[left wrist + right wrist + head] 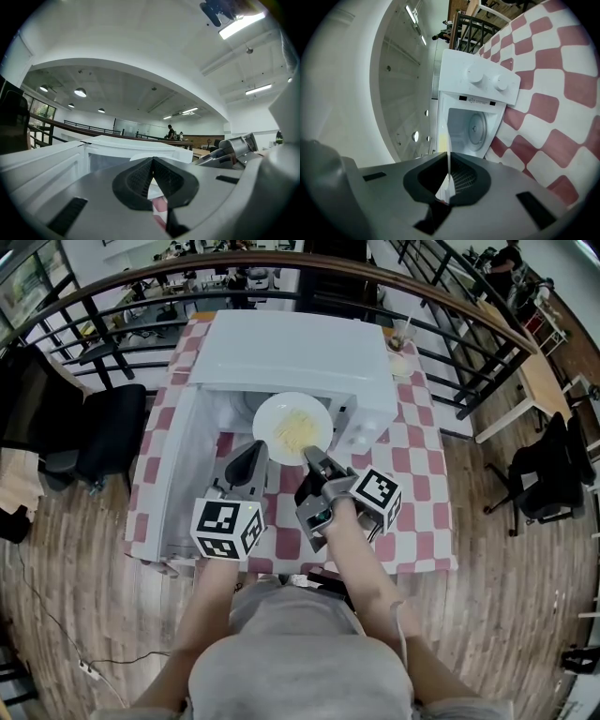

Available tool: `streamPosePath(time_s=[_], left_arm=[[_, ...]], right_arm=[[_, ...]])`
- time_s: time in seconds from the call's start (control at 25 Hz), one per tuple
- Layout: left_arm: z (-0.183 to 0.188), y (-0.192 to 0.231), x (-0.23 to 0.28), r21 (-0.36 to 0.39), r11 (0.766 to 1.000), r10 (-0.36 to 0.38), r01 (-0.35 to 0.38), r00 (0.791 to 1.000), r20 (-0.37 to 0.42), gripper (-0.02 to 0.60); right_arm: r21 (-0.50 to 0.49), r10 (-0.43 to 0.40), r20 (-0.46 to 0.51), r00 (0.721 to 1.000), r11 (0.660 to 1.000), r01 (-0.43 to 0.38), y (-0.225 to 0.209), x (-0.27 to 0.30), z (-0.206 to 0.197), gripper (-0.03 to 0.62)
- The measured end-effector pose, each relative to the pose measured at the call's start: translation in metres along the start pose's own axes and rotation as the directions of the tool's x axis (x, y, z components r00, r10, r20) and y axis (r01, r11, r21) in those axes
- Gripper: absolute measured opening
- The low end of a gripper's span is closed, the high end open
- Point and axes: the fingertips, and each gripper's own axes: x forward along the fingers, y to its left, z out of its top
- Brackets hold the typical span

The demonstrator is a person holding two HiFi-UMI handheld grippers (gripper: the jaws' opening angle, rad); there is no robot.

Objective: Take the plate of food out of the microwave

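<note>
Head view alone: plate (292, 427) of yellow food (296, 433) level at the mouth of the open white microwave (291, 348), over the red-checked cloth (417, 451), door (183, 465) out to the left. Right gripper (313, 452) clamped on the plate's near rim. Left gripper (255, 449) just beside the near-left rim, contact unclear there.

Right gripper view alone: rim edge-on, a thin white line pinched between the pads, with the cavity's round hub (474, 127) and two knobs (476, 75) beyond.

Left gripper view alone: jaw tips pressed together on nothing, plate's edge just past them, checked cloth through the gap below.
</note>
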Motion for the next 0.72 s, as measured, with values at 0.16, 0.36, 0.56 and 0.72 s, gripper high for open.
streamPosePath(time_s=[0.16,0.36,0.56,0.72], left_arm=[[0.013,-0.007,0.002,0.005,1.000,-0.012,0.012,1.000,0.019,0.000],[0.026,-0.008,-0.001,-0.050,0.998,-0.032,0.035,0.998,0.059,0.000],[0.034,-0.003,-0.002,-0.067,0.997,-0.033,0.038,0.996,0.088,0.000],[0.039,0.002,-0.004,-0.092,0.995,-0.028,0.038,0.994,0.105,0.000]], right_arm=[[0.024,0.018,0.000,1.000,1.000,-0.018,0.007,-0.006,0.004,0.031],[0.013,0.043,0.004,0.999,0.999,-0.043,0.017,-0.007,0.005,0.031],[-0.011,0.055,0.014,0.998,0.998,-0.055,0.025,-0.008,0.008,0.031],[-0.014,0.061,0.020,0.998,0.998,-0.060,0.030,-0.010,0.008,0.031]])
